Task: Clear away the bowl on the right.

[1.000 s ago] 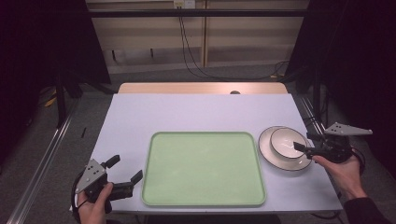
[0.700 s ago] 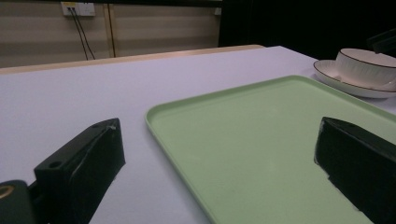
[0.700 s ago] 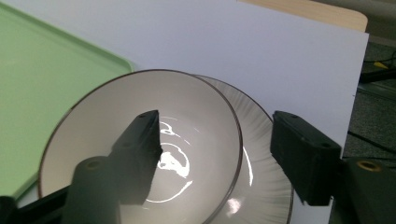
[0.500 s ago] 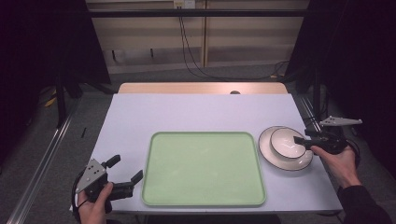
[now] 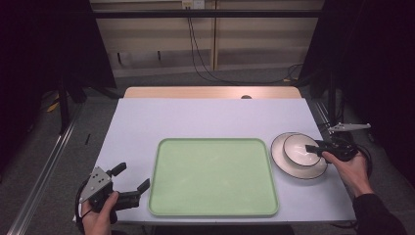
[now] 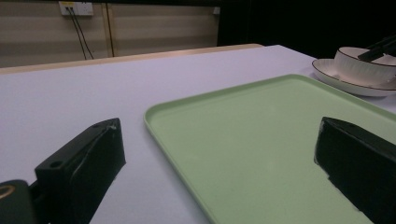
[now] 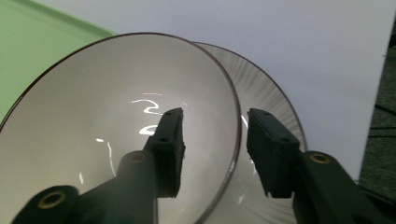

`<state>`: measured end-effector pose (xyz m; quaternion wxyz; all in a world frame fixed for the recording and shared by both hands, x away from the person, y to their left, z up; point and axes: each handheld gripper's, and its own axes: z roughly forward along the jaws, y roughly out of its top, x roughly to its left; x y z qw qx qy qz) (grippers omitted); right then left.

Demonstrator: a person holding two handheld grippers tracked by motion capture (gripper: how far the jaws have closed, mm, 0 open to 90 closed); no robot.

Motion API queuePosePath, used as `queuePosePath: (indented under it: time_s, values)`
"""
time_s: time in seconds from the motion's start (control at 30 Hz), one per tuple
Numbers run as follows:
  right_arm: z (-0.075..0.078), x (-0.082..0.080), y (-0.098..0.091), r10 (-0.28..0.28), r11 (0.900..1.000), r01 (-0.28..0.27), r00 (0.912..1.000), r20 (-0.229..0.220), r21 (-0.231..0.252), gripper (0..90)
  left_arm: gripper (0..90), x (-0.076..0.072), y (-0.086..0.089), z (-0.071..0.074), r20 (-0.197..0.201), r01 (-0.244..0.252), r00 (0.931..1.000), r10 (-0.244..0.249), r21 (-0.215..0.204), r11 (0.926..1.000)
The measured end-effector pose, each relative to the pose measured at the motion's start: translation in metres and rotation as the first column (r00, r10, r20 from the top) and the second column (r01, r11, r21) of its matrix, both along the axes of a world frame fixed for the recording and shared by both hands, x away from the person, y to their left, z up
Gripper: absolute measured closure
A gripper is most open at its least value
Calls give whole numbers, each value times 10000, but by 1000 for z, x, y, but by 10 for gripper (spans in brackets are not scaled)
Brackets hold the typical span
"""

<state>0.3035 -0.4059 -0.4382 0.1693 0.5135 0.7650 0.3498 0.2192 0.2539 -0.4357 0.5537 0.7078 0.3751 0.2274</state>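
Your right gripper point(image 7: 212, 154) straddled the white bowl's point(image 7: 116, 140) rim, jaws apart, not yet clamped; bowl sat on its plate point(image 5: 284, 161) beside the green tray point(image 5: 213, 176). Left gripper point(image 5: 129, 188) idle, agape. Likely next: pinch rim, lift.

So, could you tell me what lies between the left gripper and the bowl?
In the high view, the empty green tray lies between the left gripper and the bowl.

green tray point(image 5: 213, 178), bowl point(image 5: 298, 148) on plate point(image 5: 299, 169), white table point(image 5: 205, 117)
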Motion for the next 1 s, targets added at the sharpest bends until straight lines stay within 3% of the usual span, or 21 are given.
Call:
queuePosePath:
  time_s: [0.1,0.27,0.37,0.53,0.63,1.0]
  values:
    - [-1,4,3,-63,9998,60,9998,-174,-169,683,16,0,0,0,19,15,10000,-15,-10,10000]
    - [-2,9,12,-318,9979,276,9969,-713,-591,681,16,0,0,0,24,20,10000,-20,27,10000]
    - [-2,11,12,-341,9976,291,9961,-817,-626,689,16,0,0,0,11,3,10000,-3,24,10000]
    - [-4,12,10,-406,9962,318,9931,-1096,-817,773,16,0,0,0,-18,-26,10000,26,1,10000]
    - [-4,12,8,-486,9977,430,9927,-1102,-522,807,16,0,-1,0,-18,-12,10000,12,-7,10000]
    - [-3,11,7,-610,9981,600,9916,-1144,-117,831,16,0,-1,0,-20,73,10000,-73,73,9999]
